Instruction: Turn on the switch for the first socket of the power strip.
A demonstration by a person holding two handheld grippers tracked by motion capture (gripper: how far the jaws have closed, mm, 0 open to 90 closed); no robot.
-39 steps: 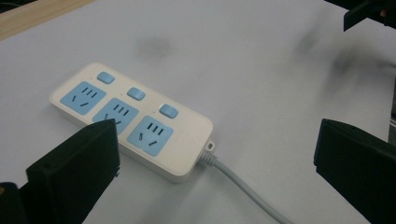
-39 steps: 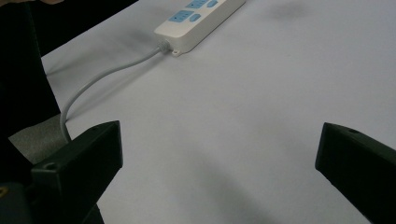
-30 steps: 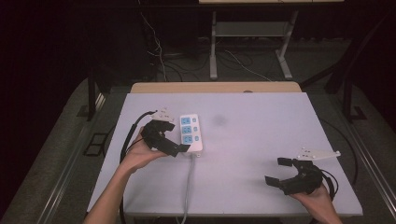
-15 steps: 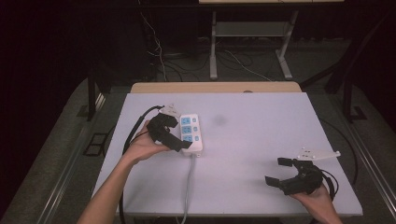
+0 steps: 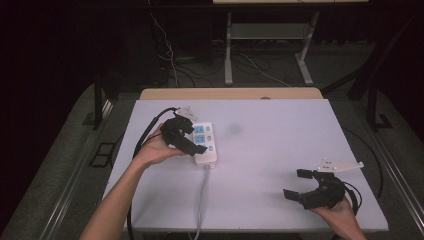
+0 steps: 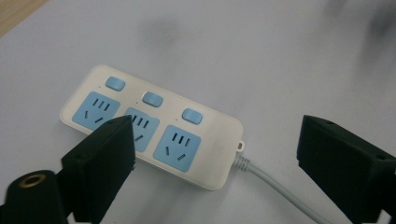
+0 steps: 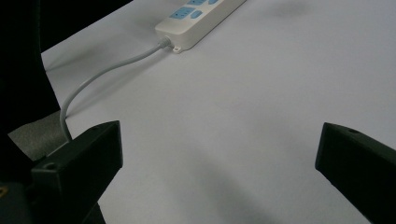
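Observation:
A white power strip [image 5: 206, 145] with three blue sockets and three blue switches lies on the left half of the table. Its grey cable [image 5: 201, 200] runs toward the front edge. My left gripper [image 5: 194, 138] hovers open just above the strip's left side. In the left gripper view the strip [image 6: 187, 140] lies between and beyond the wide-apart jaws of the left gripper [image 6: 217, 140], one jaw covering part of the middle socket. My right gripper [image 5: 295, 184] is open near the front right corner with nothing in it. In the right gripper view the strip [image 7: 201, 18] sits far off, and the right gripper [image 7: 219, 140] faces bare tabletop.
The white tabletop [image 5: 280, 130] has a wooden strip [image 5: 230, 93] along its back edge and a faint dark smudge [image 5: 232, 129] right of the power strip. Behind the table stand a desk frame [image 5: 230, 45] and loose floor cables [image 5: 170, 55].
My left gripper has moved forward and slightly right, further over the power strip. The right gripper has stayed where it was.

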